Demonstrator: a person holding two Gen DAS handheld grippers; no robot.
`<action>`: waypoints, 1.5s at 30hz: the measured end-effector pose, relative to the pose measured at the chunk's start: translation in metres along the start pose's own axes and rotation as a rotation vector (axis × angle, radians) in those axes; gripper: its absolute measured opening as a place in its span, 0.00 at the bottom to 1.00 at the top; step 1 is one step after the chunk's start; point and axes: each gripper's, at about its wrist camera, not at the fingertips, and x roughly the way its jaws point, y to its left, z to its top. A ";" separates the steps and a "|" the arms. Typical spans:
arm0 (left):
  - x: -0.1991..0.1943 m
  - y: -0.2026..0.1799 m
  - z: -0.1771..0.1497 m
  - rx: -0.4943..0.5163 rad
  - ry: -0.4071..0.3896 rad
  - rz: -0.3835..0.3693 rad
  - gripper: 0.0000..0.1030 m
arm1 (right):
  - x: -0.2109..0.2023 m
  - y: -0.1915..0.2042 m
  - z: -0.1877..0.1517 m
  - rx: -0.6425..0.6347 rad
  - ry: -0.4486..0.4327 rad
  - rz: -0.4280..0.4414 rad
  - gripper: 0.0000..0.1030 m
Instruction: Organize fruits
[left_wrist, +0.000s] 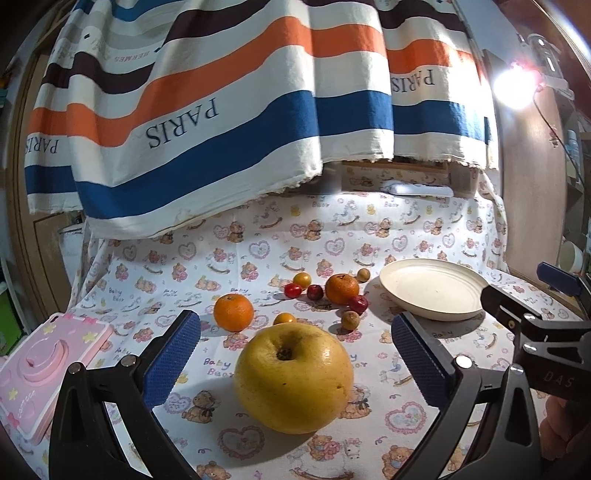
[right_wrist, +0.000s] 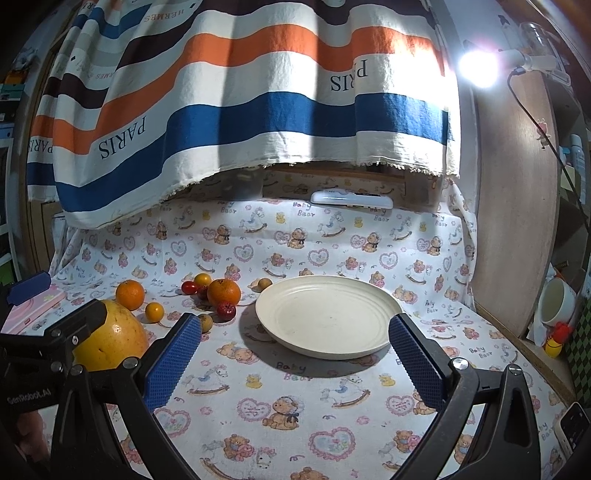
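Observation:
A big yellow fruit (left_wrist: 293, 376) sits on the bear-print cloth between the fingers of my open left gripper (left_wrist: 295, 354), which do not touch it. Behind it lie two oranges (left_wrist: 233, 312) (left_wrist: 342, 288), small red, yellow and brown fruits (left_wrist: 293, 290), and a cream plate (left_wrist: 434, 288) to the right. In the right wrist view my right gripper (right_wrist: 295, 354) stands open with nothing in it, just in front of the bare plate (right_wrist: 328, 315). The yellow fruit (right_wrist: 110, 338) is at its left, partly hidden by the left gripper's body, with the oranges (right_wrist: 223, 291) behind.
A pink toy camera (left_wrist: 48, 365) lies at the left edge. A striped PARIS cloth (left_wrist: 236, 122) hangs over the back, above a white flat device (right_wrist: 351, 198). A bright lamp (right_wrist: 478, 68) glares at upper right. A wooden panel (right_wrist: 513, 221) and a cup (right_wrist: 556, 301) stand on the right.

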 end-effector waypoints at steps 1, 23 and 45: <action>0.000 0.001 0.000 -0.007 0.003 0.011 1.00 | 0.000 0.001 0.000 -0.003 0.002 0.001 0.99; -0.013 0.005 0.006 0.015 0.012 -0.051 0.99 | -0.006 -0.010 -0.002 0.047 -0.013 -0.012 0.99; 0.070 0.016 0.000 -0.085 0.454 -0.201 0.99 | 0.003 -0.020 -0.005 0.087 0.052 -0.006 0.99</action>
